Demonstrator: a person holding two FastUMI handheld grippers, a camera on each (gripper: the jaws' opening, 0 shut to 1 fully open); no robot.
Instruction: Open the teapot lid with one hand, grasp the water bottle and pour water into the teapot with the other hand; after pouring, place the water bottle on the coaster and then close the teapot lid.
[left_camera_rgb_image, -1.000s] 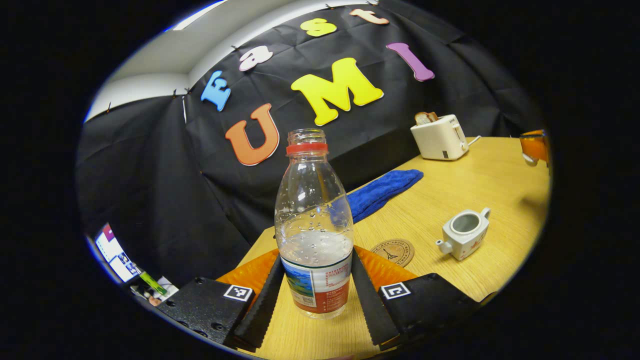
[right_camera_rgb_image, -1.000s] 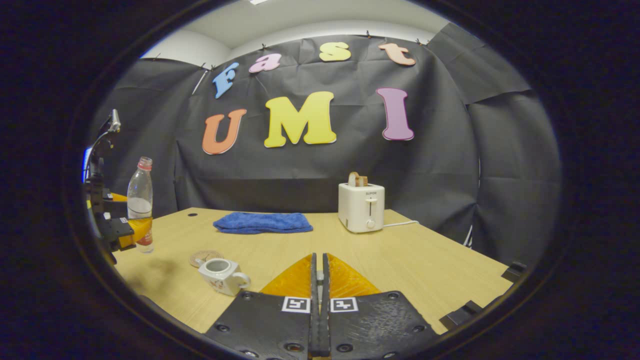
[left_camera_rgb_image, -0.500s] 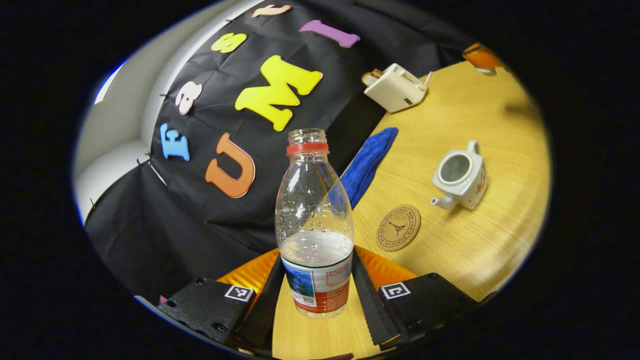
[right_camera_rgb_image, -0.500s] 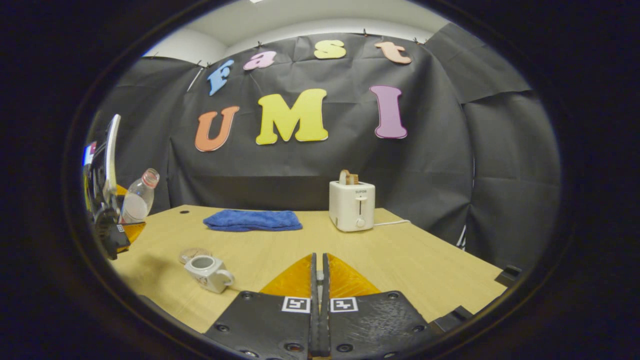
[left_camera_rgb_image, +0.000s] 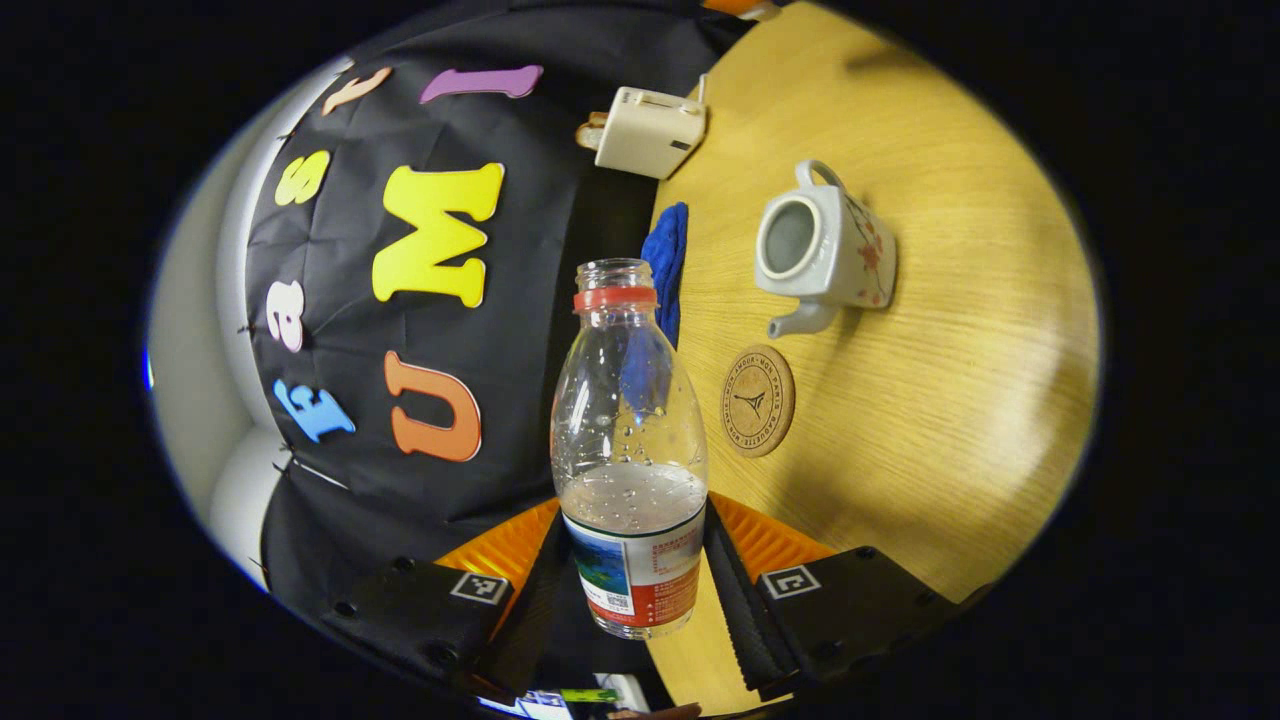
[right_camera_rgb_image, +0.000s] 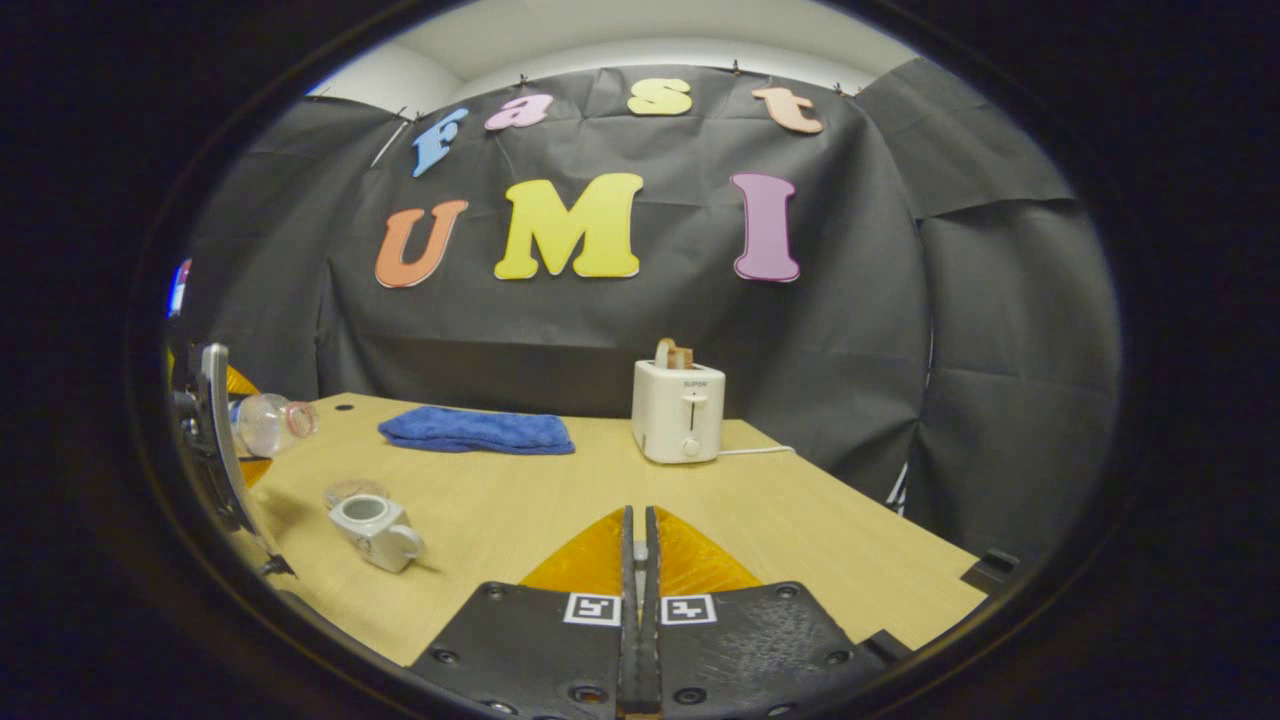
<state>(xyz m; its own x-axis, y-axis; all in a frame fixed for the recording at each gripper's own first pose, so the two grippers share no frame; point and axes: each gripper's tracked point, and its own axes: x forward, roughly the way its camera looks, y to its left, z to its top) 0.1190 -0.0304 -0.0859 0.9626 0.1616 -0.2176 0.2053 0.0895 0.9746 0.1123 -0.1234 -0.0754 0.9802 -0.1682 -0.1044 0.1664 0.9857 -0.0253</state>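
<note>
- Already the teapot (left_camera_rgb_image: 822, 250) stands open on the table (left_camera_rgb_image: 950, 400); its round mouth is bare, so I judge the lid step as done. I cannot find the lid itself.
- The left gripper (left_camera_rgb_image: 633, 590) is closed on the water bottle (left_camera_rgb_image: 628, 470): both fingers press on the labelled lower part, one on each side. The bottle has no cap, only a red ring at the neck.
- In the right gripper view the same bottle (right_camera_rgb_image: 268, 423) lies almost flat in the air at the far left, its mouth turned toward the teapot (right_camera_rgb_image: 372, 530), which sits lower on the table and a little nearer. So the tilt for pouring seems to be under way.
- No stream of water is visible, and the inside of the pot looks dry as far as I can tell. Some water sits in the lower part of the bottle.
- The right gripper (right_camera_rgb_image: 637, 600) has its two fingers pressed together. Whether something thin is held between them I cannot tell.
- The coaster (left_camera_rgb_image: 757, 400) lies bare, just beside the spout of the teapot.
- Left to do, in my judgement: the pouring itself, setting the bottle on the coaster, and closing the lid.
</note>
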